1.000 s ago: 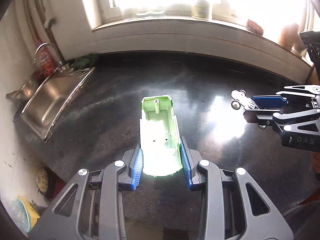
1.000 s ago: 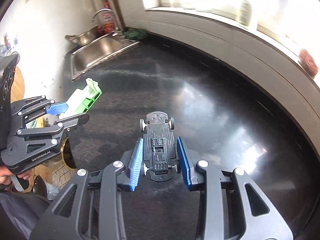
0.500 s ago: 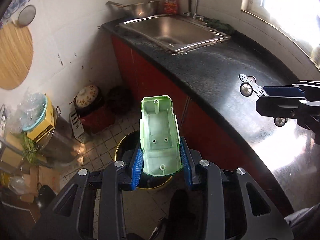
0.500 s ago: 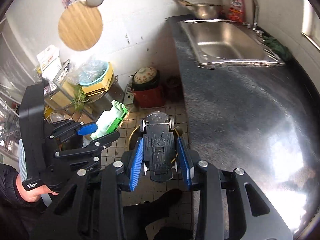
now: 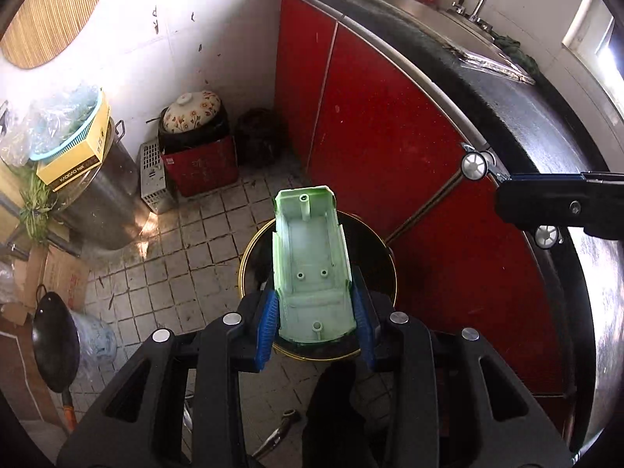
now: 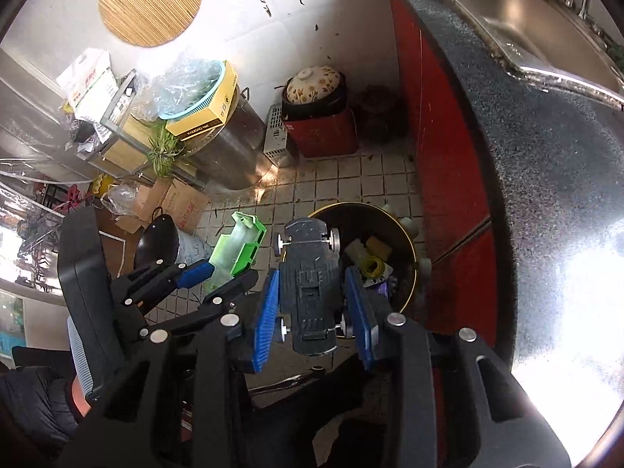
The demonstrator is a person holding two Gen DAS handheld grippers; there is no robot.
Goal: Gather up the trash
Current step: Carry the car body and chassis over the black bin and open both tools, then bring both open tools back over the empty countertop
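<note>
Left gripper (image 5: 316,312) clamped pale green plastic toy shell (image 5: 312,265); right gripper (image 6: 312,308) clamped black toy car chassis (image 6: 312,284), round gold-rimmed bin (image 6: 405,241) at 1 o'clock.

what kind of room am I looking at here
Most likely a home kitchen, seen down at floor level: a steel sink set in a dark countertop, red cabinet doors below, and a wok on the tiled floor.

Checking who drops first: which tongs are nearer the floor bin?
Too close to call. Left tongs hold the green toy shell over the bin; right tongs hold the black chassis at its rim.
</note>
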